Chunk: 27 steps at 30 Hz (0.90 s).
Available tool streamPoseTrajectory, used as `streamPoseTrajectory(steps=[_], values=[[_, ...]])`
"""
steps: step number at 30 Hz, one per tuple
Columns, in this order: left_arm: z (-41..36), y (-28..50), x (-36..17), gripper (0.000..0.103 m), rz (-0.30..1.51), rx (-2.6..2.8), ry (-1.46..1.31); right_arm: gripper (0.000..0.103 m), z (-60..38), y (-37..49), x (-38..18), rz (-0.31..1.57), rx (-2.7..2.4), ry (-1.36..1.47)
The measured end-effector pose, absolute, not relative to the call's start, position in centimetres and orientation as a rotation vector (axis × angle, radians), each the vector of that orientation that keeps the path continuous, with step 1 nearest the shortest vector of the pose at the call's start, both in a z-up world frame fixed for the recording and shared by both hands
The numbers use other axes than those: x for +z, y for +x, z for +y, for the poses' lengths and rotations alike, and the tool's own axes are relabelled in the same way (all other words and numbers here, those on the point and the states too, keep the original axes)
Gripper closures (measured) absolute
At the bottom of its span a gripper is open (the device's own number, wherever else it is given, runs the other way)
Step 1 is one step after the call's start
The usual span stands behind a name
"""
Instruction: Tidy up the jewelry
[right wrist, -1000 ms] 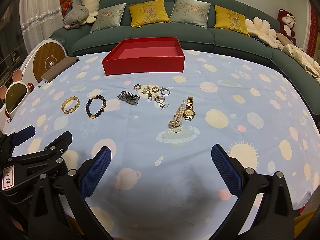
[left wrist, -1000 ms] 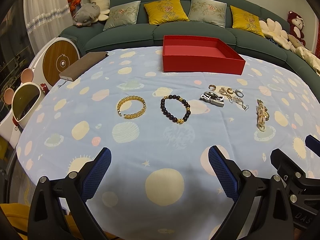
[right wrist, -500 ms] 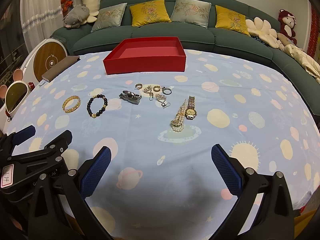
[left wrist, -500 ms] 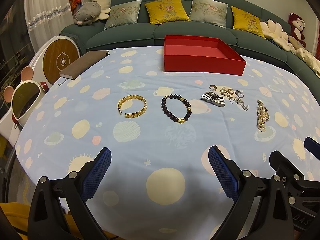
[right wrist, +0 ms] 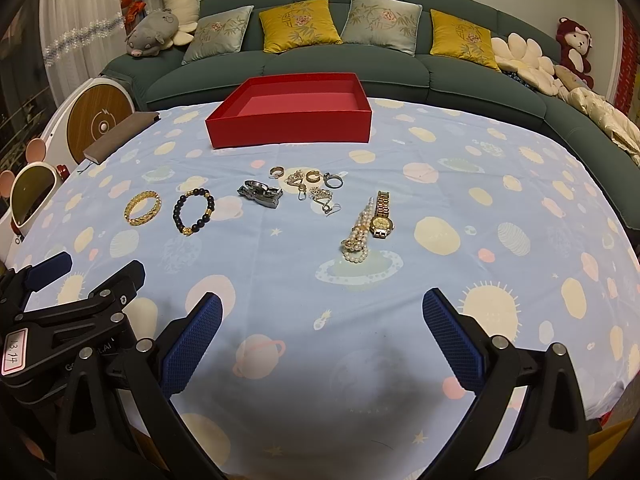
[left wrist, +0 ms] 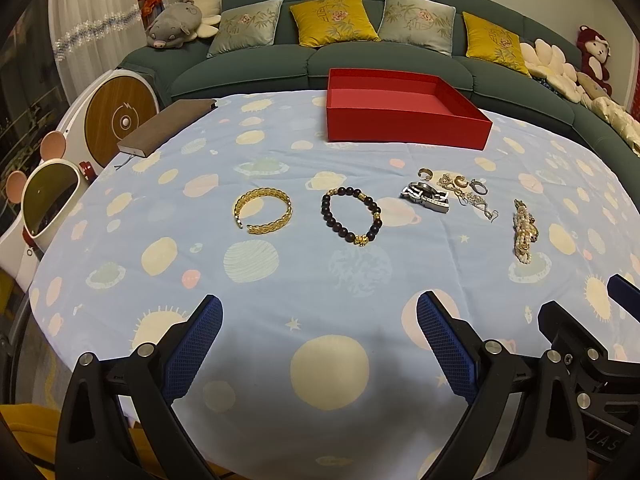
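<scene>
Gold bangle [left wrist: 263,212] beside beaded bracelet [left wrist: 352,214], before red box [left wrist: 404,130].

the table [right wrist: 460,200] was covered by a pale blue cloth printed with planets and suns. a red open box [right wrist: 290,130] sat at the far side. a brown book [left wrist: 164,128] lay at the far left edge. in a rough row nearer the middle lay a gold bangle [left wrist: 263,212], a dark bead bracelet [left wrist: 352,216], a silver metal band [left wrist: 426,198], a cluster of rings and earrings [right wrist: 312,184], a pearl strand [right wrist: 358,236] and a gold watch [right wrist: 382,216], the last two touching.
</scene>
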<state>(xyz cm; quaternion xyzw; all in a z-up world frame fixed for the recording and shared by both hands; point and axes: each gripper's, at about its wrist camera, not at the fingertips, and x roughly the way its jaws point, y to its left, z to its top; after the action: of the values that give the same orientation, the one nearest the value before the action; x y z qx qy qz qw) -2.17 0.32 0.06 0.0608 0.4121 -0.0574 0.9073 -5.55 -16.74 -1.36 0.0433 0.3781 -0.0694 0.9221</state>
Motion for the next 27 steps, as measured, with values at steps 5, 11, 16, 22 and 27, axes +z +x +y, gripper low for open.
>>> streamPoseTrajectory(steps=[5,11,16,22,27], values=[[0.2,-2.1,0.0,0.008,0.857,-0.121,0.124,0.005,-16.8,-5.5,-1.4,0.777,-0.143,0.089],[0.4,-1.8,-0.2,0.007,0.877,-0.132,0.107,0.005,-16.9,-5.5,-1.6,0.781,-0.149,0.088],[1.5,-0.6,-0.4,0.007,0.898,-0.106,0.068,0.005,-18.1,-4.9,-2.3,0.792,-0.169,0.121],[3.7,1.5,-1.0,0.007,0.931,-0.057,-0.007,0.007,-20.0,-3.4,-2.7,0.798,-0.167,0.167],[4.9,2.9,-1.7,0.007,0.957,-0.053,-0.055,0.023,-20.4,-1.4,-3.2,0.816,-0.144,0.189]])
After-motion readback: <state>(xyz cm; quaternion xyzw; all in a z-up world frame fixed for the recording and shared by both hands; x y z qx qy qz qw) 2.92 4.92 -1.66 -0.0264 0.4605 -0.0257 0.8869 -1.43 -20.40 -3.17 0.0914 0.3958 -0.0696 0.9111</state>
